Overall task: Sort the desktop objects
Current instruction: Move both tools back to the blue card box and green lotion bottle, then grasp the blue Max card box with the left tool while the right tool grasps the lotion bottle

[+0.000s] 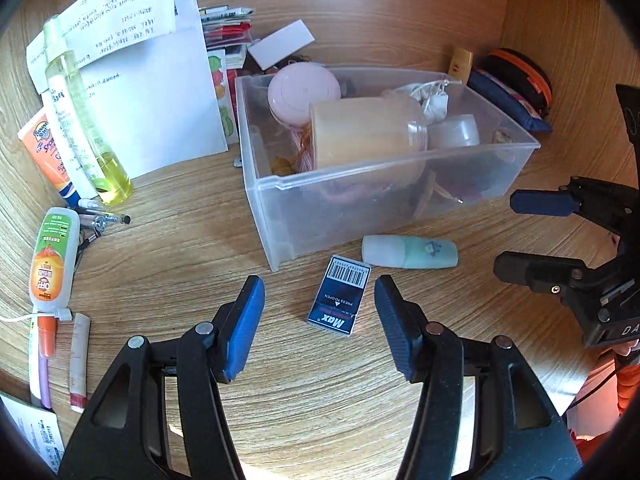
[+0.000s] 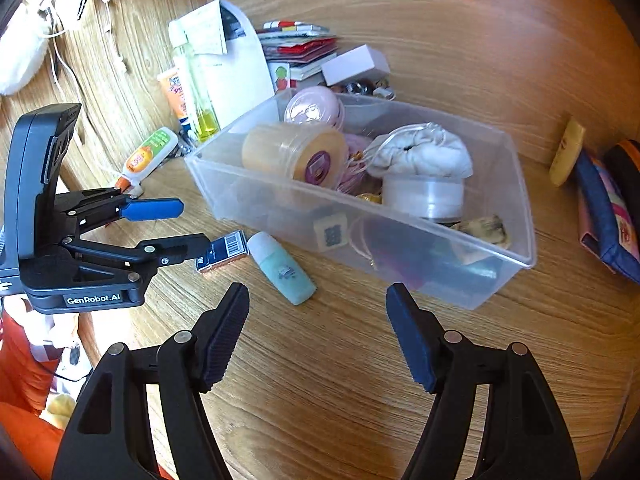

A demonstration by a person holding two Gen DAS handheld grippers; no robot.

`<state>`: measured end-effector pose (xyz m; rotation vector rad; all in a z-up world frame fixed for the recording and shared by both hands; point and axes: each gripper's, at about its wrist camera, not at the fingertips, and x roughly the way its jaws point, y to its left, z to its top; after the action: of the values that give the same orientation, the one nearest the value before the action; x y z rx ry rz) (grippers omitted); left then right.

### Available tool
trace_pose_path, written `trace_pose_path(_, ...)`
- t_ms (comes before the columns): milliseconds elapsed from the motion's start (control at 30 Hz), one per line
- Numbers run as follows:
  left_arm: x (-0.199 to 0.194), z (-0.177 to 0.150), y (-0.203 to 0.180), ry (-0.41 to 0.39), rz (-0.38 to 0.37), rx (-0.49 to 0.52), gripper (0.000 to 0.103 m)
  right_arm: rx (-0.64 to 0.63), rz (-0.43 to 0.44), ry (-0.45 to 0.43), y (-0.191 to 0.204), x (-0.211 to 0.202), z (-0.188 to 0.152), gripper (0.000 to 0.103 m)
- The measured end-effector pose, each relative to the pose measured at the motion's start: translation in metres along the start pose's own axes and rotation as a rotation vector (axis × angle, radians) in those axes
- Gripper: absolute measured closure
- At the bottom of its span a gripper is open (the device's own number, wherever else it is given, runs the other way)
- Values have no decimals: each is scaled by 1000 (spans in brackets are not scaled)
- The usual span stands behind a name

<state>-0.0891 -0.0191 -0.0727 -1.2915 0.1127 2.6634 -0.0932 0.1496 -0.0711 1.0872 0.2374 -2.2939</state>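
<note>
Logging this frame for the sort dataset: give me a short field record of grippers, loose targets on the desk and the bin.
left gripper: open, empty, fingers either side of the staple box, not touching it
right gripper: open, empty, above bare desk in front of the bin
staple box: dark blue, flat on desk, just in front of the bin
small bottle: pale green with white cap, lying on its side beside the staple box
clear bin: already holds jars, a white cloth pouch, small items
desk left side: tubes, spray bottle, pens, papers

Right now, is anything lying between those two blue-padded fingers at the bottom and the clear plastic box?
Yes. In the left wrist view, a small dark Max box lies on the desk between the open left gripper and the clear bin.
</note>
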Motion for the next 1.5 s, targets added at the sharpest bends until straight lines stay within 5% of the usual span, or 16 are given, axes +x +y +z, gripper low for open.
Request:
trace_pose_path(533, 23, 3, 0, 53, -58, 47, 46, -81, -2, 100, 15, 45, 13, 37)
trace_pose_path(700, 26, 3, 0, 46, -57, 69, 47, -85, -12, 112, 15, 53, 16, 47)
trace_pose_path(1033, 25, 3, 3, 26, -41, 58, 76, -128, -20, 140, 23, 66, 17, 63)
trace_pose_path(1500, 15, 1, 4, -3, -46, 25, 76, -132, 20, 116, 28, 46, 6, 84)
